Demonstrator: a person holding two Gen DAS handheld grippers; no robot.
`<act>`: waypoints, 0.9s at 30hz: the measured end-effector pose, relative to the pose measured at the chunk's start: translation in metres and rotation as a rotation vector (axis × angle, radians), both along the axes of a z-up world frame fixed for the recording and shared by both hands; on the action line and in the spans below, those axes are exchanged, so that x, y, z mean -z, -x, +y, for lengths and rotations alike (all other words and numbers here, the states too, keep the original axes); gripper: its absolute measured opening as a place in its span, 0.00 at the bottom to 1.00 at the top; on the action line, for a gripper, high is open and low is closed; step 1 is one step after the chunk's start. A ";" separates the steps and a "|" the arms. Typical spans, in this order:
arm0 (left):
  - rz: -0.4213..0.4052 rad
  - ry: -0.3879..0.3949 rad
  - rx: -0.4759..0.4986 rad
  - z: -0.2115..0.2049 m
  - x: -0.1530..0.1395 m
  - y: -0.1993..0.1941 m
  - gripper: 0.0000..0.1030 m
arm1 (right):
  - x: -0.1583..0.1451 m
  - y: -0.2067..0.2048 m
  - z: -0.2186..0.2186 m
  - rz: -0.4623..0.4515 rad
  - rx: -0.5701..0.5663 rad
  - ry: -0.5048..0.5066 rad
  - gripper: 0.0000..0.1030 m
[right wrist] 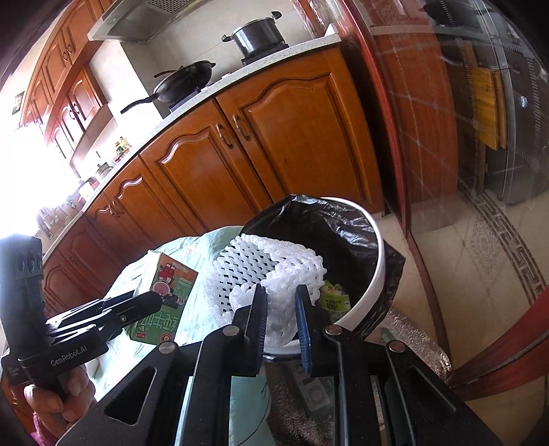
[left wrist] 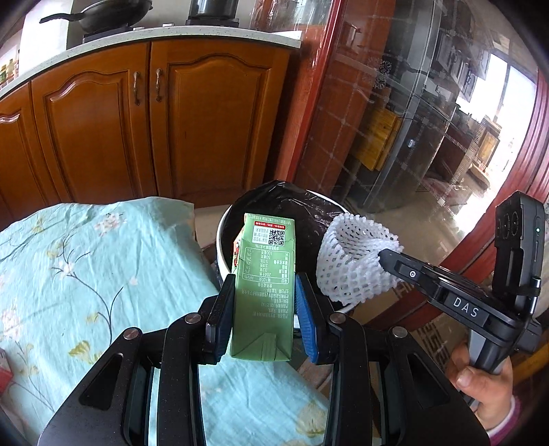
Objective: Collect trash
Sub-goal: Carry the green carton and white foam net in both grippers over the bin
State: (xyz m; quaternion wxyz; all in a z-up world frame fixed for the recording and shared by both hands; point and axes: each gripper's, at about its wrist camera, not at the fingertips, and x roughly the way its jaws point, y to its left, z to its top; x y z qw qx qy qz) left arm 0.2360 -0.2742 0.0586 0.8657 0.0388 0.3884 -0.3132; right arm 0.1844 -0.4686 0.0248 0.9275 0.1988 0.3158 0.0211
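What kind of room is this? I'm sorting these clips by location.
A home kitchen, most likely: a wok and a lidded pot sit on a countertop above wooden cabinet doors, with a range hood overhead.

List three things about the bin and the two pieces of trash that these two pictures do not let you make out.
- Bin contents: in the right wrist view the foam net and black liner cover most of the inside.
- Carton front: the left wrist view shows only its back panel.
- Bin base: in the left wrist view, hidden behind the carton and the left tongs.
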 end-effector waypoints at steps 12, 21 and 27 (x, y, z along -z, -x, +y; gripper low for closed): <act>0.040 -0.036 0.025 -0.036 0.008 -0.036 0.31 | 0.005 -0.031 -0.025 0.039 0.029 0.031 0.16; 0.065 -0.060 0.019 -0.057 0.020 -0.055 0.31 | 0.010 -0.045 -0.038 0.056 0.034 0.043 0.16; 0.082 -0.073 0.015 -0.062 0.029 -0.059 0.31 | 0.013 -0.049 -0.040 0.065 0.031 0.043 0.17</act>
